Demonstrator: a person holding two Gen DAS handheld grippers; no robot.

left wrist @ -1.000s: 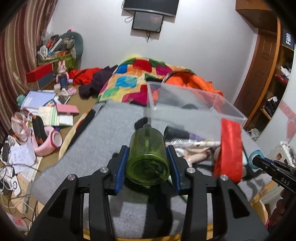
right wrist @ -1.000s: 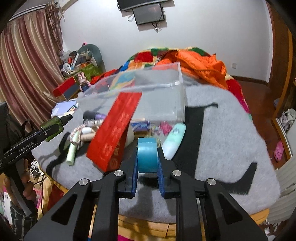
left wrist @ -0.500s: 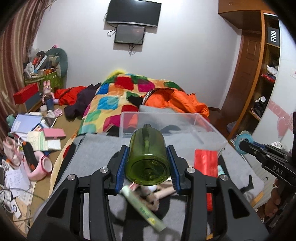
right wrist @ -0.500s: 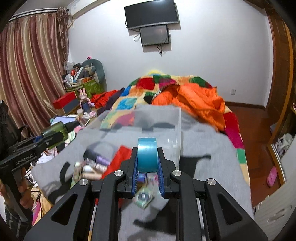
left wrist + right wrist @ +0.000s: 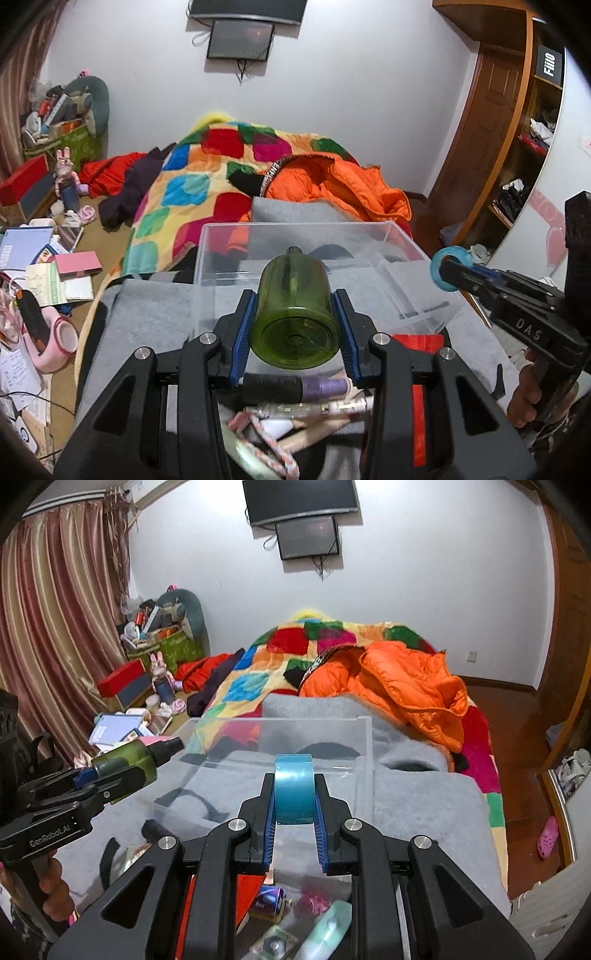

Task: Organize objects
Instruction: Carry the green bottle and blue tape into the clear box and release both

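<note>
The left tool [image 5: 295, 325] is clamped on a green bottle [image 5: 293, 314], held just short of the clear bin [image 5: 314, 236]; the right tool [image 5: 294, 805] grips a blue tape roll [image 5: 294, 786] before that bin.

Bin [image 5: 391, 236] on the blanket [image 5: 147, 325], bed [image 5: 221, 177] behind it, bottle [image 5: 293, 314] in the left gripper [image 5: 293, 332] above the bin's near wall, tape roll [image 5: 294, 794] in the right gripper [image 5: 294, 827] at the bin's right side, small items [image 5: 295, 410] in front of the bin.
</note>
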